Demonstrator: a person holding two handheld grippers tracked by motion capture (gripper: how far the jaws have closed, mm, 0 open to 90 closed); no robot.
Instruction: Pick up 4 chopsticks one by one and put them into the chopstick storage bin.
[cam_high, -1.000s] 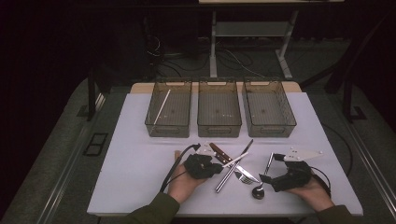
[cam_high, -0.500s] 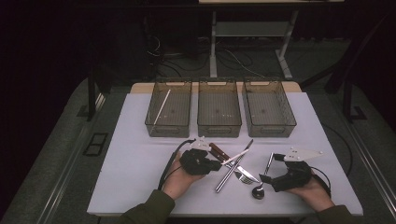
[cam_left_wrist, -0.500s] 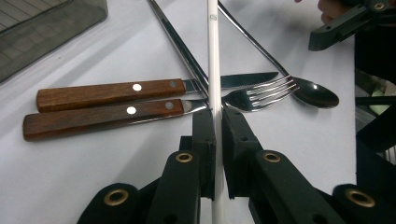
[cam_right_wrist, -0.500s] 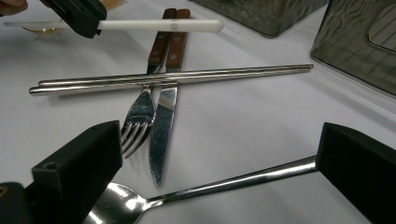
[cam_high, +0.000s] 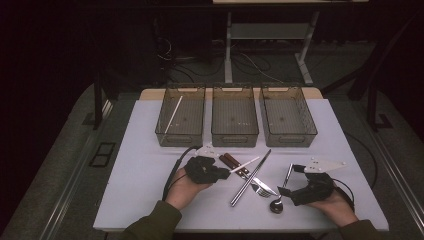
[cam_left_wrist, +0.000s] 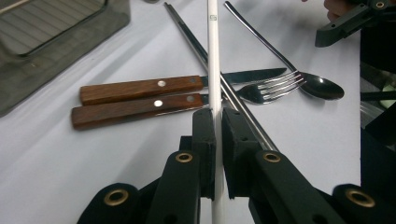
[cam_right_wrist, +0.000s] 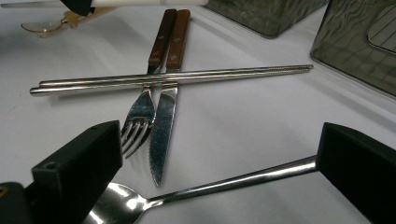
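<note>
My left gripper (cam_left_wrist: 218, 140) clenches the white chopstick (cam_left_wrist: 214, 56), its length pointing right over the cutlery; left bin (cam_high: 181, 116), holding its mate, lies straight beyond

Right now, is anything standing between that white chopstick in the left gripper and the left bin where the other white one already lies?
Nothing visible does. The left gripper is shut on the white chopstick, and bare table runs up to the left bin. The fork and knife lie off to the side.

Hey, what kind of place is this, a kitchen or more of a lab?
Likely a lab: a white table, three clear bins, trailing floor cables and handheld grippers sorting cutlery.
</note>
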